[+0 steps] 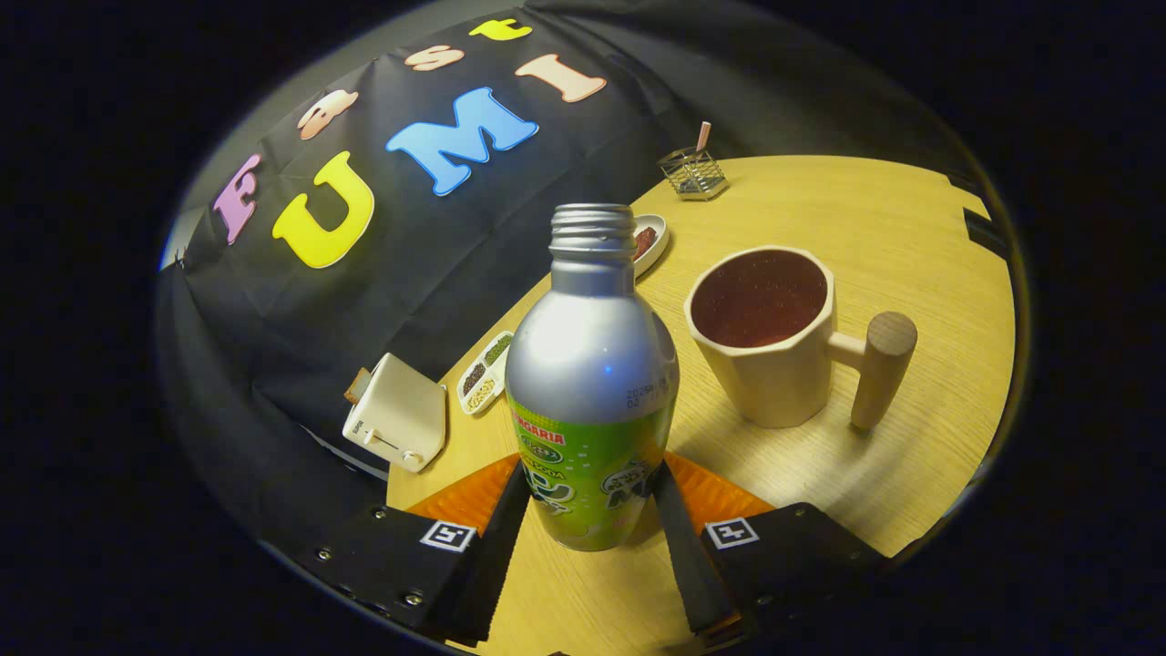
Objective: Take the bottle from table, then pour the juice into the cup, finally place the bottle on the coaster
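A silver bottle (pixel 590 364) with a green label and an uncapped threaded neck stands upright between my fingers. My gripper (pixel 592 474) is shut on its lower label, one finger pressing each side. Under and behind the bottle's base lies the orange coaster (pixel 724 497), showing on both sides of the fingers; I cannot tell whether the base rests on it or hangs just above. To the right, beyond the fingers, a pale wooden cup (pixel 765 364) with a peg handle holds dark red juice.
On the wooden table (pixel 911 237) a white toaster (pixel 396 424) sits left at the edge by the black cloth. A small tray of seeds (pixel 485 372), a small dish (pixel 649 241) and a wire holder (pixel 692 173) lie farther back.
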Demonstrator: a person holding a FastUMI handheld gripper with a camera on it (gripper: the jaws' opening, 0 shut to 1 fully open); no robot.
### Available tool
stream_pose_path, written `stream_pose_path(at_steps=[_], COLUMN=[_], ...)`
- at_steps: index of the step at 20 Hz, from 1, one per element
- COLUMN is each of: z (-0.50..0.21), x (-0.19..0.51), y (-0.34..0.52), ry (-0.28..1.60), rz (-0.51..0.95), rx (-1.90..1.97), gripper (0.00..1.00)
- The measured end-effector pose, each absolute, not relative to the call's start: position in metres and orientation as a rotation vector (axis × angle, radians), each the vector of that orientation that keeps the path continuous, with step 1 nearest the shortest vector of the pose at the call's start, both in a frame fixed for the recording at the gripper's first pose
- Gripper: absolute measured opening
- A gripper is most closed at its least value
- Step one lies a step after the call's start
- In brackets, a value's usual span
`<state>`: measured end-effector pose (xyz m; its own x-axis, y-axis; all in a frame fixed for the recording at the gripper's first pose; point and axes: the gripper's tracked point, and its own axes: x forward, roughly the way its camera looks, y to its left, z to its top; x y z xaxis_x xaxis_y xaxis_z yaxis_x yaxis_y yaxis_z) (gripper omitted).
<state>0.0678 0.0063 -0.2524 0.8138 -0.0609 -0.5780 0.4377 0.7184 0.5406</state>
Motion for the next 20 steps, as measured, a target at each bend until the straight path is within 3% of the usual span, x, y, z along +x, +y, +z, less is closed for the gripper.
stream_pose_path(at_steps=[20], z=[-0.255], x=[0.148], y=[-0.008], ry=[0.485], rz=[-0.312], rx=[0.296], gripper=[0.77])
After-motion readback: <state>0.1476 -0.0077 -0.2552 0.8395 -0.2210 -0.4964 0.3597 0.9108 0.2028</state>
